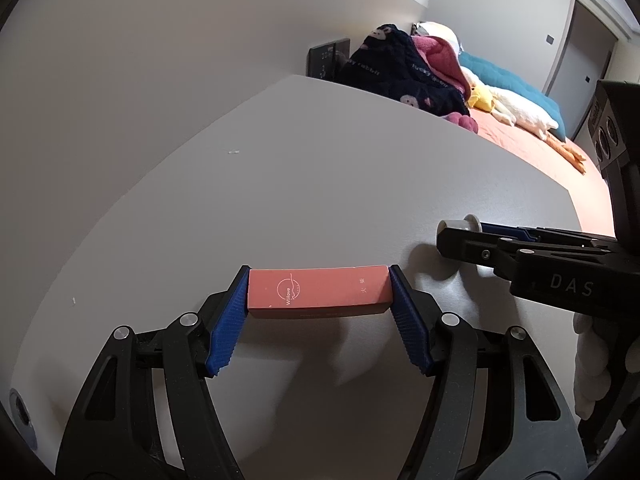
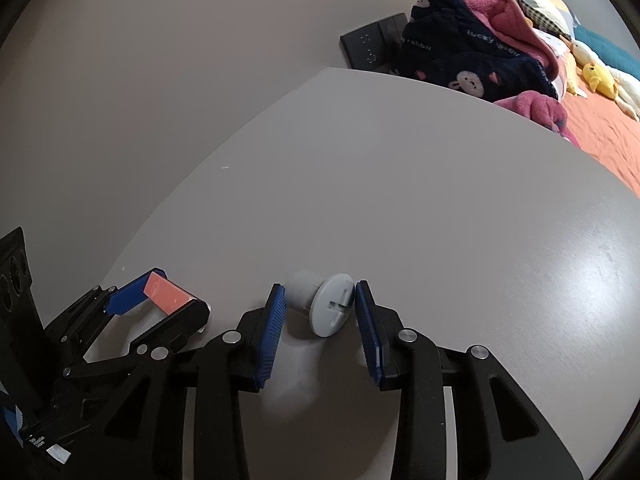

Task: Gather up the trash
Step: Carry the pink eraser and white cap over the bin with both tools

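Through my left wrist camera, my left gripper (image 1: 319,296) is clamped on a pink matchbox (image 1: 318,291), both blue pads pressed flat against its short ends, just above the grey table (image 1: 320,184). To the matchbox's right, my right gripper (image 1: 460,234) lies low beside a small grey plastic spool (image 1: 464,225). I hold the box by its ends only, so I judge a slack squeeze or a quick tilt could let it pivot and drop.

Through my right wrist camera, my right gripper (image 2: 320,304) has the spool (image 2: 324,304) between its fingers: the right pad touches the flange, while the left pad seems a sliver away from the barrel, so I cannot tell whether it is truly clamped. It lies on its side, right of the matchbox (image 2: 168,294), and being round it could roll or squirt out as I close.
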Demonstrator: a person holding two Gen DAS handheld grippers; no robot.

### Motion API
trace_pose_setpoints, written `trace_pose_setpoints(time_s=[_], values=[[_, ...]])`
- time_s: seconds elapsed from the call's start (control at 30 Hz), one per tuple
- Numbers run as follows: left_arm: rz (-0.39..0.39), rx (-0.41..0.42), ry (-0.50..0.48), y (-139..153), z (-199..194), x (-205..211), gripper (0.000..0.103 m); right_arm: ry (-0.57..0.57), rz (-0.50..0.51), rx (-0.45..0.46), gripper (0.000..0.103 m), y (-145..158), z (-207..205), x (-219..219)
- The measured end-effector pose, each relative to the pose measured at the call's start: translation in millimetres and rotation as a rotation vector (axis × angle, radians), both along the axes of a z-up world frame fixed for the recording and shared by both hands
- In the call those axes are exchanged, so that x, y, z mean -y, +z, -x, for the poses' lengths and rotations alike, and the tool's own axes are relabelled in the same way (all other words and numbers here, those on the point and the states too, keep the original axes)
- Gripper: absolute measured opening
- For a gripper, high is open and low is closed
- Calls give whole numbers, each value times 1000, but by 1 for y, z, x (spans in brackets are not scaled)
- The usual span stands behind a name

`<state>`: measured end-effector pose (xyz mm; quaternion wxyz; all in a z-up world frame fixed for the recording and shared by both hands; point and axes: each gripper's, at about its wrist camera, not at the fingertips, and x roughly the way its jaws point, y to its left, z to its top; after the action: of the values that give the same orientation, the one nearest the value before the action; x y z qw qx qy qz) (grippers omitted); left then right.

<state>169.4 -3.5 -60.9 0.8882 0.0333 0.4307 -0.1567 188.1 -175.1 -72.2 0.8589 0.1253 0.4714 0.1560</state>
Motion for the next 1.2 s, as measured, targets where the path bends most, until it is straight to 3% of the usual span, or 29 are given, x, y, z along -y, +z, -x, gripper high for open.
trace_pose_setpoints(time_s=[0.6,1.2], values=[[40,33,-35,38,40,37,65,-12,-29,58,38,48,51,36],[66,75,-146,69,86,105,65,-66,-14,118,38,79,121,96]])
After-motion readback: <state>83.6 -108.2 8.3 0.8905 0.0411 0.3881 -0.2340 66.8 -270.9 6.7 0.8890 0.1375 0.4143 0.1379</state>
